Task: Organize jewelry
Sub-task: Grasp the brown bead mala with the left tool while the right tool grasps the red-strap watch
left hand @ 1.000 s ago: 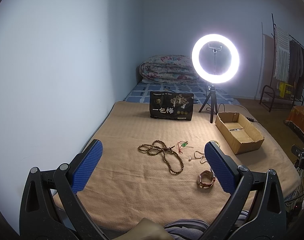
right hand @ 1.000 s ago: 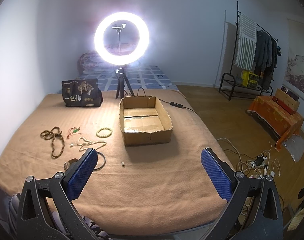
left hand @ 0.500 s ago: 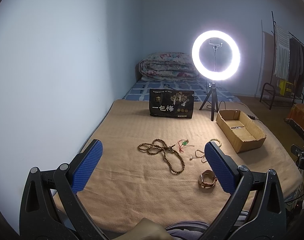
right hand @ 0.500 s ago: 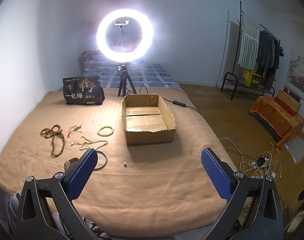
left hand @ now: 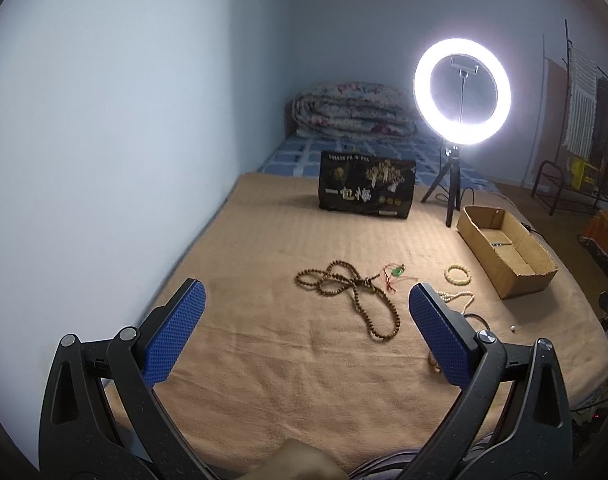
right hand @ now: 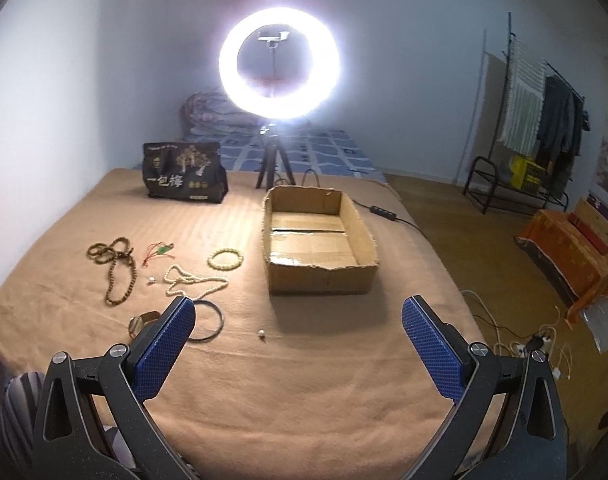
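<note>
Both views have crept nearer the jewelry on the blanketed bed, left tongs (left hand: 304, 312) and right tongs (right hand: 300, 324) spread wide and empty, so pinch the pale bead necklace (right hand: 192, 282), left of the empty cardboard box (right hand: 323, 276), at its bunched strands.

1. Left wrist view: near edge of the bed (left hand: 264, 380), left side, looks along it toward the ring light (left hand: 462, 91).
2. Right wrist view: same near edge, further right, facing the cardboard box (right hand: 319, 278).
3. Both share beads, box, light, black bag (left hand: 367, 196).
</note>
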{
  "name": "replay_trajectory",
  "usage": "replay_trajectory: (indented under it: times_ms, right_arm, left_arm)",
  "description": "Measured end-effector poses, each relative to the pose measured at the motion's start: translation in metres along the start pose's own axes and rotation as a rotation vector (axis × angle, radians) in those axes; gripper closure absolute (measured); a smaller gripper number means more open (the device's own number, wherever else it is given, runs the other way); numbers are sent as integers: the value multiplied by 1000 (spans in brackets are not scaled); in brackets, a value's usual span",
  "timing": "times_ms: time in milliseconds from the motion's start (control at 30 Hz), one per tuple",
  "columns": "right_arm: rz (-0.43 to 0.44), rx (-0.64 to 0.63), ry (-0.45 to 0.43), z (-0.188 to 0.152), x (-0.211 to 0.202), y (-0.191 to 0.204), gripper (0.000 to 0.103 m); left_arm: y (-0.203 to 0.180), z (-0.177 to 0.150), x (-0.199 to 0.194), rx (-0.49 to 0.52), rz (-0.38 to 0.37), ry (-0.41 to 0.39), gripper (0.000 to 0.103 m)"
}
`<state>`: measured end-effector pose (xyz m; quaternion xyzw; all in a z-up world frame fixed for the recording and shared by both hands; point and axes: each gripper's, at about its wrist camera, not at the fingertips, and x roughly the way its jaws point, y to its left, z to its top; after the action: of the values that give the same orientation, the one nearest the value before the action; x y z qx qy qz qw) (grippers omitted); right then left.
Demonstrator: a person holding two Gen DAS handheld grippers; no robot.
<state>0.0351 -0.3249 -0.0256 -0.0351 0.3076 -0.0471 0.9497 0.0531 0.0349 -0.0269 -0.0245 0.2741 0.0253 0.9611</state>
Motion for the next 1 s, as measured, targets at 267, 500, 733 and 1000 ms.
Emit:
replay_trajectory:
  times_ms: [267,500,733,1000]
  right_arm:
    - [162,-113,51,4,33,28,0]
    - [370,-153,226,-4,86,51,0]
    - [511,-108,367,-11,125,67,18]
    - [542,-160,400,-11,135,81,28]
  left_arm:
    - [5,-6,58,-7,-93,116,2]
    - [-7,-13,108,32,-155,201,12]
    - [-17,1,179,51,-250,304,16]
    - [-20,14,274,10,-265,428,21]
